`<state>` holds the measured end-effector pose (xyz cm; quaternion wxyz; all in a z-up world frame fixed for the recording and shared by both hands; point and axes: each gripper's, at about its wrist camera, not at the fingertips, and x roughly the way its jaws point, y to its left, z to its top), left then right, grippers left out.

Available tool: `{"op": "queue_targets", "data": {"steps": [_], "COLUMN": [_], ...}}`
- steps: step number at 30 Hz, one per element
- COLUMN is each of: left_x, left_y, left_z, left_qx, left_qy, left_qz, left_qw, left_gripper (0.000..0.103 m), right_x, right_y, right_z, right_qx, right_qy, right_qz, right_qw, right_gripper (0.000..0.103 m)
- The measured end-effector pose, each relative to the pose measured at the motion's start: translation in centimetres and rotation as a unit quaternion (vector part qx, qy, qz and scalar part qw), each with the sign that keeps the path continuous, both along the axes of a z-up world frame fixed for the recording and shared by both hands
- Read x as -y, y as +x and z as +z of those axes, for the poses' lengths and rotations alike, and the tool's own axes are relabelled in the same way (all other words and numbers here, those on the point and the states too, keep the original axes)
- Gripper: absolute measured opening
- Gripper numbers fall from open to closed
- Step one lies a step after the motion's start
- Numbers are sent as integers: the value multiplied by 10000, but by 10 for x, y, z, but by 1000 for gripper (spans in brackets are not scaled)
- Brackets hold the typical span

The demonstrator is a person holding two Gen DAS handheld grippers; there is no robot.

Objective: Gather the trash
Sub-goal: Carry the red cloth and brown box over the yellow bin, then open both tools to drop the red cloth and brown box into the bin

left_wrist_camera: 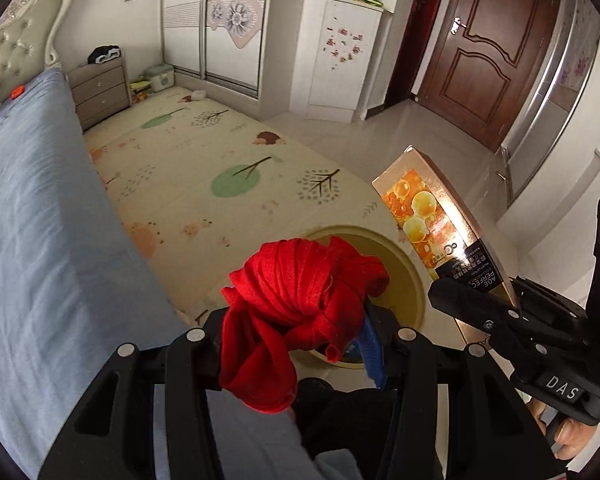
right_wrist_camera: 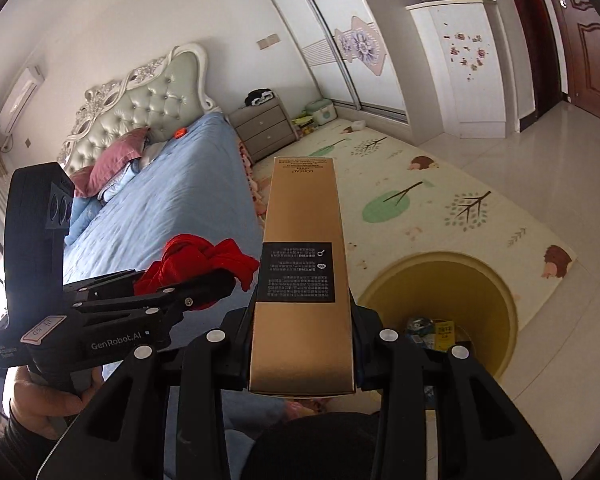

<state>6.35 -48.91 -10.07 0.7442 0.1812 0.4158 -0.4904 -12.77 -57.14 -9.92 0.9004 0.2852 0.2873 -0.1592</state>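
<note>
This is a home bedroom. A bed (right_wrist_camera: 172, 200) with blue bedding stands against a tufted headboard (right_wrist_camera: 156, 96), a grey nightstand (right_wrist_camera: 266, 128) beside it. A sliding-door wardrobe (left_wrist_camera: 216, 20) lines the far wall, a child's play mat (left_wrist_camera: 220, 176) covers the tiled floor, and a dark wooden door (left_wrist_camera: 488, 44) is shut.

Tiled floor (right_wrist_camera: 540, 152) carries tree-print play mat (right_wrist_camera: 412, 216); yellow bin (right_wrist_camera: 496, 292) on mat edge, apparently; blue bed (right_wrist_camera: 172, 208) alongside.
</note>
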Motion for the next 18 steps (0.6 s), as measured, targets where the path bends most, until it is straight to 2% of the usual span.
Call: {"op": "queue_targets", "data": {"steps": [6, 8, 13, 18], "left_x": [65, 83, 121, 144], "left_y": [-23, -27, -16, -5], "left_z": [-36, -47, -74, -98], "left_qx": [-518, -551, -881, -1122], "left_qy": [301, 450, 794, 1021], "left_qz": [-519, -626, -687, -600], "left_qw": [9969, 9955, 9906, 9866], "left_gripper": [49, 49, 49, 49], "right_x": [36, 44, 61, 79], "right_y": [-49, -58, -60, -42], "right_z": [-33, -43, -67, -85], "right_qx": [-360, -483, -755, -908], "right_qy": [122, 145, 238, 322], "right_qz": [-495, -585, -678, -624], "right_qw": [9981, 9970, 9946, 9934], "right_gripper": [35, 35, 35, 35]}}
